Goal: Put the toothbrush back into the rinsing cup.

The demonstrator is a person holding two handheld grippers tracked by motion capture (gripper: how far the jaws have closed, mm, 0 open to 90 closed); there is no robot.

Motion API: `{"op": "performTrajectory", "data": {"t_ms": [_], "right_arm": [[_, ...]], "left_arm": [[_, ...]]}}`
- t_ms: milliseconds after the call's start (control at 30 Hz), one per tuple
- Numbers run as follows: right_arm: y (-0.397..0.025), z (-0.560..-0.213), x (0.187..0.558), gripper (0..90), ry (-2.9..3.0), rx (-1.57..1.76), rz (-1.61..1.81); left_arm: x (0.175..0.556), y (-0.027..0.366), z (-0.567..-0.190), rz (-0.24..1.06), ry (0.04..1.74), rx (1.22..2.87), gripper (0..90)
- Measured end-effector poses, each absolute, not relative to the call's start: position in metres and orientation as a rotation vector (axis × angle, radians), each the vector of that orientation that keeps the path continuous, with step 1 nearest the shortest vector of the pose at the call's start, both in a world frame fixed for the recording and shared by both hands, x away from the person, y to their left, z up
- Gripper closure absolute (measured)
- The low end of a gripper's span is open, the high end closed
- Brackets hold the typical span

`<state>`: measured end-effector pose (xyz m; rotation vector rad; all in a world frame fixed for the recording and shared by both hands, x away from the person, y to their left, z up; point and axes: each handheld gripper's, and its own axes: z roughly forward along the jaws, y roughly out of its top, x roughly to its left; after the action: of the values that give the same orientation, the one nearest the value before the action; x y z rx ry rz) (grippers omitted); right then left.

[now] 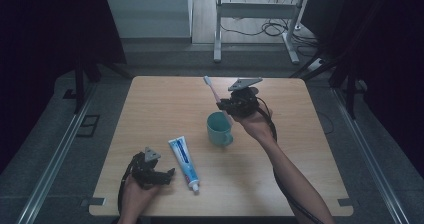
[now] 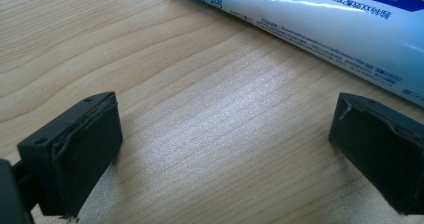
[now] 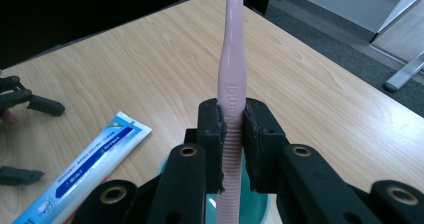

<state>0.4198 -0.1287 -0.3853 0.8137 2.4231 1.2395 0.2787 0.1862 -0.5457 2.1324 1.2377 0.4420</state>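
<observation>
Wooden table [image 1: 310,149] — pale, grained top, carrying every item and giving the person's forearms room to come in from the near edge.

Teal mug [image 1: 219,128] — standing upright near the table's middle, handle toward the near side, mouth open upward; it is sitting directly under the right gripper, which suggests it is serving as the holder the brush is going into or coming out of. Which of the two cannot be told.

Toothpaste tube [image 1: 183,163] — white and blue, lying flat left of the mug with its cap toward the near edge. It is resting just beside the left gripper, within easy reach, and is not being touched.

Right gripper [image 1: 231,105] — raised above the mug's far rim, its jaws clenching the ribbed lower handle of the toothbrush [image 3: 231,84]. Gripping low on the handle is keeping the bristle end free and the shaft steady.

Left gripper [image 1: 161,176] — resting low at the near left, jaws standing wide apart with bare wood between them, grasping nothing; it is pointing toward the tube, probably waiting its turn.

Toothbrush — pink, slim, tilting up and away to the left with the head at the top; in the right gripper view its foot is hanging over the mug's teal interior, apart from the table.
</observation>
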Motion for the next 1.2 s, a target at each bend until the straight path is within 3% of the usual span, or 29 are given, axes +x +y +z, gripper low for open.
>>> {"op": "performTrajectory", "data": {"t_ms": [1200], "right_arm": [[-0.118,-0.433,0.428,78.1,2.435,0.841,1.275]], "left_arm": [[0.279,0.186,-0.546,0.439,1.240,2.128,0.6]]}}
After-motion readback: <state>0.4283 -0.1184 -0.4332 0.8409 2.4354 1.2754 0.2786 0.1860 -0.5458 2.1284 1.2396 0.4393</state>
